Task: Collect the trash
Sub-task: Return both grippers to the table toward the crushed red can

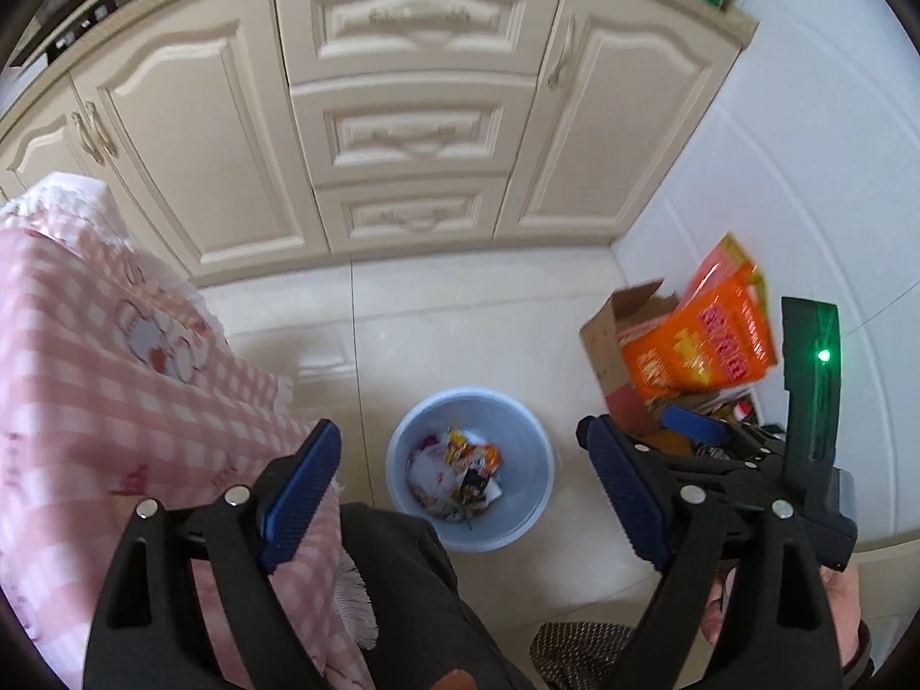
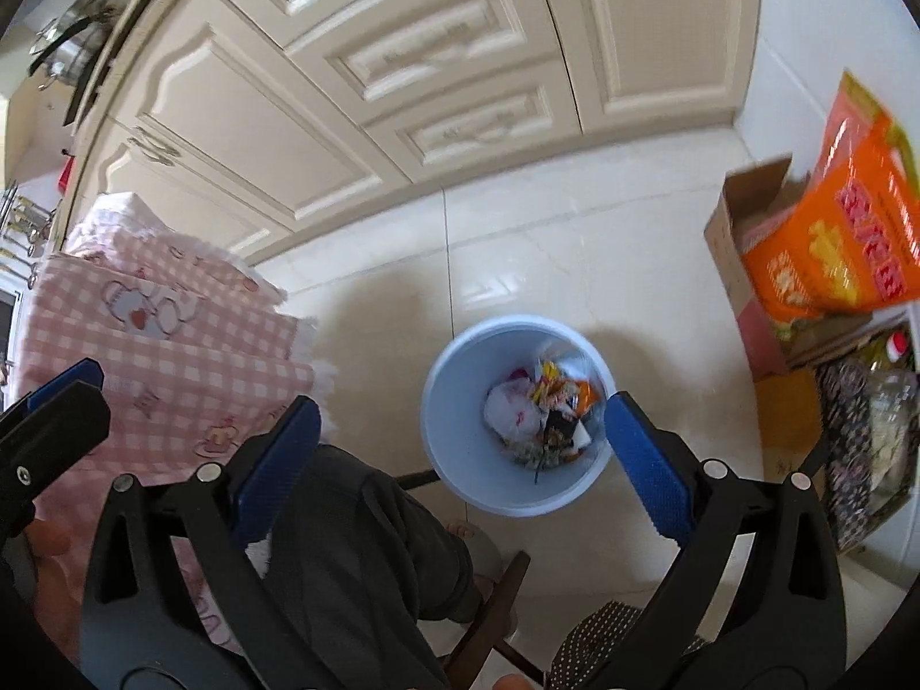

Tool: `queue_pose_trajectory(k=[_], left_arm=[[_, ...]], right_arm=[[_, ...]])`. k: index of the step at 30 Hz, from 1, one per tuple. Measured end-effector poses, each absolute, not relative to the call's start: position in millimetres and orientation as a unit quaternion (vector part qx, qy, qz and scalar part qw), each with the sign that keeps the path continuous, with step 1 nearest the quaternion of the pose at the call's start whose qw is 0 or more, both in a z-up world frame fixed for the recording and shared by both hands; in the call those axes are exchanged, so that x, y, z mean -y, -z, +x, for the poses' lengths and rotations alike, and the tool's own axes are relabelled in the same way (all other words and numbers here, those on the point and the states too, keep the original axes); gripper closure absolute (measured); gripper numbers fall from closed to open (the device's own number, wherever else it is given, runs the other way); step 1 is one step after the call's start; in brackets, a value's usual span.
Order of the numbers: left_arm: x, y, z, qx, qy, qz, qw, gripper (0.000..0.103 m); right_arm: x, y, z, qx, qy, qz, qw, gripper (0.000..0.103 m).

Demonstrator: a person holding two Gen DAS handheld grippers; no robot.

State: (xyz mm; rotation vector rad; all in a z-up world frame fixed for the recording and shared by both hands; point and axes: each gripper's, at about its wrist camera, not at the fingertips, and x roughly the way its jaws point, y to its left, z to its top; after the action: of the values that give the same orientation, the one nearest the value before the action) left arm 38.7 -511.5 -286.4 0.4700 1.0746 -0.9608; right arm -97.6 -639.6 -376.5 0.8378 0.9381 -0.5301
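Above a cream tiled kitchen floor (image 1: 460,310), 2 hand-held grippers hang with nothing between their blue pads. Nearest the lens, the left gripper (image 1: 460,494) has its jaws spread wide and released; the right gripper (image 2: 460,454) is likewise parted and empty, and it also shows at the right edge of the left view. Both point steeply down, fingers framing the floor below, with the person's dark trouser leg (image 2: 356,546) between them.

Just beyond the fingertips stands a pale blue bin (image 1: 402,448), upright on the tiles. Trash (image 1: 454,471) already lies in its bottom: crumpled white plastic, an orange snack wrapper and dark scraps. By the look of it this litter is light, soft and crinkly, likely slippery where glossy; a pinch on a bunched fold or a wrapper's edge would probably hold best. The bin itself looks thin-walled and light, best taken by its rim.

To the left a pink checked cloth (image 1: 115,345) drapes a table. Far right, a cardboard box (image 1: 609,345) holds an orange bag (image 1: 696,345). Farthest off, cream cabinets (image 1: 414,115) line the wall.
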Motion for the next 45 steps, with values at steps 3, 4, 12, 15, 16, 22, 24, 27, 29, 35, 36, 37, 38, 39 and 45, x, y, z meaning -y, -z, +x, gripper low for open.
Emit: queue_pose_trajectory(k=[3, 4, 12, 15, 16, 22, 24, 27, 29, 35, 36, 37, 38, 39, 45], left_arm=[[497, 259, 40, -0.465, 0.447, 0.189, 0.740, 0.017], [491, 248, 41, -0.457, 0.451, 0.180, 0.745, 0.017], [435, 180, 54, -0.392, 0.448, 0.129, 0.793, 0.017], [410, 160, 64, -0.370, 0.435, 0.113, 0.813, 0.016], [400, 153, 69, -0.364, 0.429, 0.106, 0.820, 0.016], [341, 121, 94, -0.333, 0.387, 0.069, 0.857, 0.015], [325, 113, 100, -0.325, 0.375, 0.064, 0.866, 0.014], [292, 98, 110, -0.308, 0.352, 0.051, 0.883, 0.013], [271, 90, 114, -0.296, 0.334, 0.041, 0.894, 0.011], [206, 72, 130, -0.269, 0.271, 0.011, 0.924, 0.009], [195, 70, 133, -0.266, 0.261, 0.006, 0.928, 0.009], [182, 68, 135, -0.262, 0.249, 0.001, 0.933, 0.009], [172, 67, 138, -0.258, 0.236, 0.000, 0.937, 0.008], [162, 67, 140, -0.254, 0.221, 0.002, 0.942, 0.008], [110, 78, 163, -0.260, 0.155, 0.000, 0.953, 0.006]], right_arm=[[634, 341, -92, -0.413, 0.250, 0.364, 0.797, 0.006], [631, 328, -90, -0.404, 0.251, 0.356, 0.804, 0.006], [599, 238, -66, -0.350, 0.239, 0.292, 0.857, 0.006], [580, 211, -53, -0.337, 0.228, 0.263, 0.875, 0.006], [574, 202, -48, -0.334, 0.223, 0.256, 0.879, 0.006], [532, 164, -16, -0.316, 0.185, 0.214, 0.906, 0.006], [519, 153, -5, -0.308, 0.169, 0.207, 0.913, 0.006], [498, 138, 11, -0.298, 0.151, 0.193, 0.923, 0.006], [482, 129, 24, -0.292, 0.133, 0.184, 0.929, 0.006], [435, 106, 59, -0.280, 0.074, 0.162, 0.943, 0.006], [428, 103, 66, -0.279, 0.066, 0.159, 0.945, 0.006], [419, 100, 73, -0.277, 0.055, 0.155, 0.947, 0.006], [412, 97, 78, -0.276, 0.047, 0.151, 0.948, 0.006], [402, 94, 87, -0.275, 0.035, 0.145, 0.950, 0.006], [350, 86, 138, -0.282, -0.023, 0.115, 0.952, 0.006]])
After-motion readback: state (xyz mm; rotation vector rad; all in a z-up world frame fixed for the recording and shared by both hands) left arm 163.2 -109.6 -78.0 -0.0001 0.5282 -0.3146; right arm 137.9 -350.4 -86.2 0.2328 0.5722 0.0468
